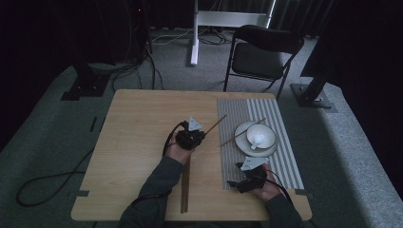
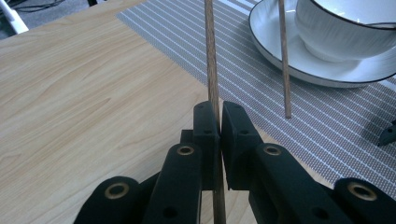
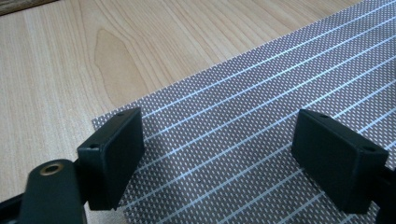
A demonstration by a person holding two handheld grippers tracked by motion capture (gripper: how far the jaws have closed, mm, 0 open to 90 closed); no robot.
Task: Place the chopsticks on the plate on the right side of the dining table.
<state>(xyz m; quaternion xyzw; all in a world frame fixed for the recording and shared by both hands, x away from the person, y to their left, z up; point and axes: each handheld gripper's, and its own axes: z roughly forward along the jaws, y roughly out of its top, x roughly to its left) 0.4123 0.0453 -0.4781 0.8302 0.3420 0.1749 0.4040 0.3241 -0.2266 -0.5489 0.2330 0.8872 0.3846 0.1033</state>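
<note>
Presently the left gripper (image 1: 198, 134) sits near the middle of the wooden table (image 1: 138, 142), jaws clamped on a chopstick (image 2: 211, 70). In the left gripper view the stick runs straight up between the pads, lifted, its far end over the striped placemat (image 2: 196, 42). A second chopstick (image 2: 283, 60) leans with one end on the white plate (image 2: 280, 51), the other on the mat. White bowl (image 1: 261, 136) stands on that plate. Two more chopsticks (image 1: 185, 185) lie side by side on the table, by the person's left forearm. Right gripper (image 1: 237, 183) rests at the mat's near corner, jaws wide apart, nothing between them; mat weave beneath.
</note>
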